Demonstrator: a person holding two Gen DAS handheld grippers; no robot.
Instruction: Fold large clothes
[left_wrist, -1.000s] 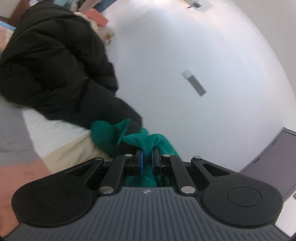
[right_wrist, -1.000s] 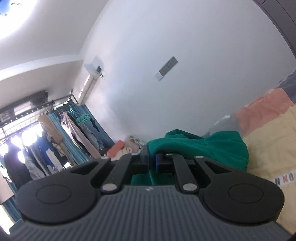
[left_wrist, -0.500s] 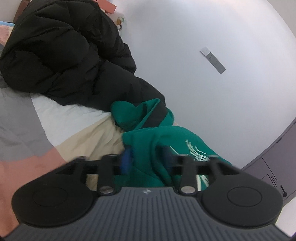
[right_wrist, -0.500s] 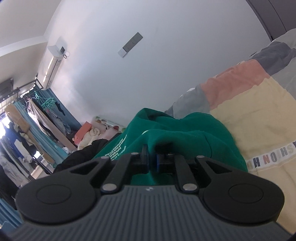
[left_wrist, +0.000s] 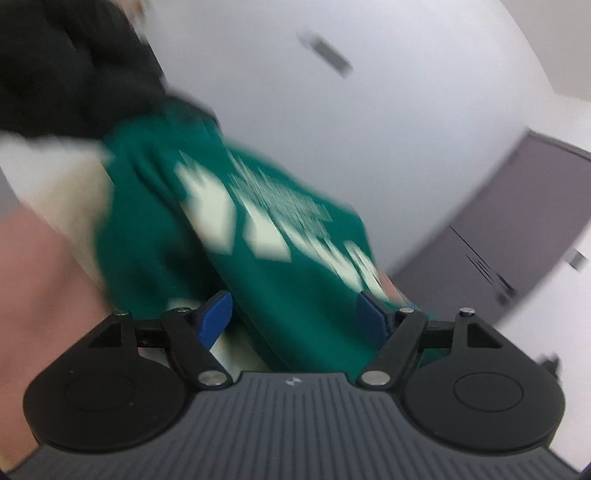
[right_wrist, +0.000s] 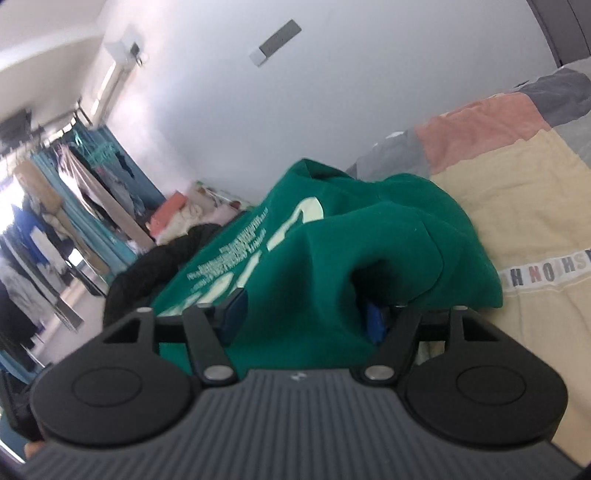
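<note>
Left claw (left_wrist: 295, 314): my blue pads are spread and opening further; a second ago they pinched a fold of the green printed sweatshirt (left_wrist: 258, 236). Cloth lies between them now, unpressed.
Right claw (right_wrist: 306, 317): jaws opening too, after being clamped on the same garment half a second ago; a green fold sits between the pads (right_wrist: 375, 325), and I see no pinch.
Sweatshirt: lying on the bed's patchwork quilt of pink, cream and grey blocks (right_wrist: 535, 192), print side up, where earlier it hung bunched from both claws.
Black padded jacket (left_wrist: 66, 62): just beyond the sweatshirt, touching its far edge.
Left view: heavily blurred now, sharp before.
</note>
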